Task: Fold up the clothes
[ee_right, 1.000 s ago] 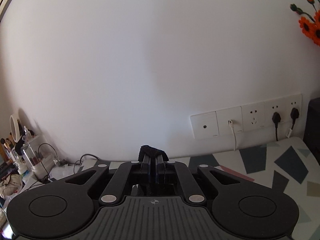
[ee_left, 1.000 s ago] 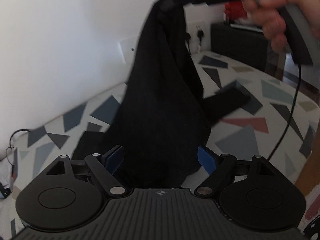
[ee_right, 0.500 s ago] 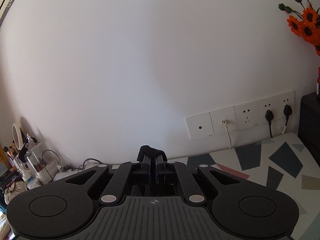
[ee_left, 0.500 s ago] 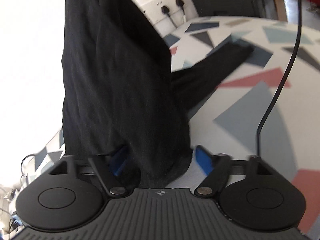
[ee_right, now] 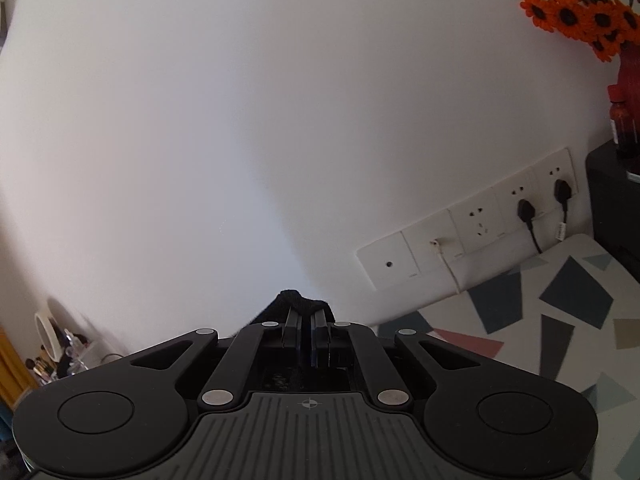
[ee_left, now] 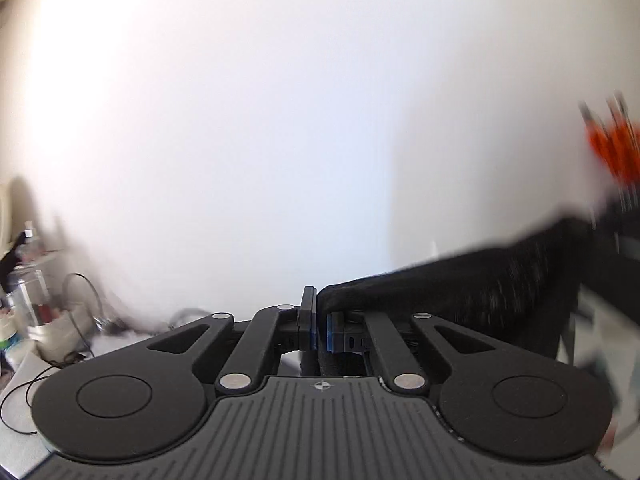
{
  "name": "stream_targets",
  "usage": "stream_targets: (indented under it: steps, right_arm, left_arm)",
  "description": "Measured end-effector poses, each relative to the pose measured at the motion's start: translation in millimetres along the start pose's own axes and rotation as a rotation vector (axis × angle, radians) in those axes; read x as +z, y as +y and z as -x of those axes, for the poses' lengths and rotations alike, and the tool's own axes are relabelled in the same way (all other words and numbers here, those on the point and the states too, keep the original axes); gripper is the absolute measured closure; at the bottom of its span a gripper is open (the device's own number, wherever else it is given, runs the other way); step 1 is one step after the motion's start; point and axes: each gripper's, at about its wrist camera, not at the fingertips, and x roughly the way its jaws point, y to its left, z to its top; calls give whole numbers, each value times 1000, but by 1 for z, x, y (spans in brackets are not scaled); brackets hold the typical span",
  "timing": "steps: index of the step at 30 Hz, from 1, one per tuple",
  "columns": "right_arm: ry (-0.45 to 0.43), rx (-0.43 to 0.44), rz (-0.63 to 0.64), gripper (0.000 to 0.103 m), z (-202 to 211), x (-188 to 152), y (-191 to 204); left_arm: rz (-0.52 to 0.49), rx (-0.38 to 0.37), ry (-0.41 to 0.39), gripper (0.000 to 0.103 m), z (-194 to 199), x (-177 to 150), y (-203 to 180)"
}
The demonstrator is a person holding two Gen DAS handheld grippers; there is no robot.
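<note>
In the left wrist view, the left gripper (ee_left: 319, 326) pointed at a bare white wall (ee_left: 280, 120), its blue-padded jaws drawn together with only a thin slit between them. A fold of the black fabric garment (ee_left: 460, 292) was pinched in that slit, and the cloth ran from the fingertips out to the right in a taut, motion-blurred band. At the far right edge a blurred cluster of orange artificial flowers (ee_left: 614, 148) showed above a dark shape. At the lower left stood a cluttered corner with clear containers (ee_left: 28, 300) and a thin black cable (ee_left: 24, 400) looped over a pale surface.

In the right wrist view, the right gripper (ee_right: 306, 338) was likewise clamped tight, and a small hump of the same black cloth (ee_right: 298, 304) stuck up beyond its fingertips, gripped between the pads. Past it, a row of white wall sockets (ee_right: 472, 236) held two black plugs (ee_right: 526, 210) and one white plug. Below the sockets lay the table surface with its grey, blue and pink angular pattern (ee_right: 560, 312). Orange flowers in a red vase (ee_right: 580, 12) stood on a dark cabinet (ee_right: 612, 200) at the upper right, beside a brown glass bottle (ee_right: 622, 124). A round white mirror (ee_right: 47, 334) and makeup brushes sat at the lower left.
</note>
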Motion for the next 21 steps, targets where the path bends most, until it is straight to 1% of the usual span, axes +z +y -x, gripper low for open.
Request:
stream_targets:
  steps: [2, 7, 10, 13, 17, 19, 21]
  right_arm:
    - [-30, 58, 11, 100, 2, 8, 17]
    - [-150, 176, 47, 100, 21, 31, 61]
    - [-226, 246, 31, 100, 43, 48, 79]
    - [-315, 308, 37, 100, 72, 64, 99]
    - [-444, 349, 102, 100, 125, 75, 127]
    - [-507, 351, 131, 100, 153, 75, 139]
    - [-557, 335, 148, 100, 182, 70, 148]
  left_arm:
    - [45, 25, -79, 99, 17, 26, 12]
    - [33, 78, -257, 99, 62, 67, 11]
    - [40, 77, -339, 99, 91, 90, 18]
    - [24, 61, -423, 99, 120, 110, 25]
    - [1, 13, -528, 99, 161, 128, 32]
    - [-5, -34, -562, 99, 180, 131, 34]
    - [-16, -81, -578, 99, 196, 130, 38]
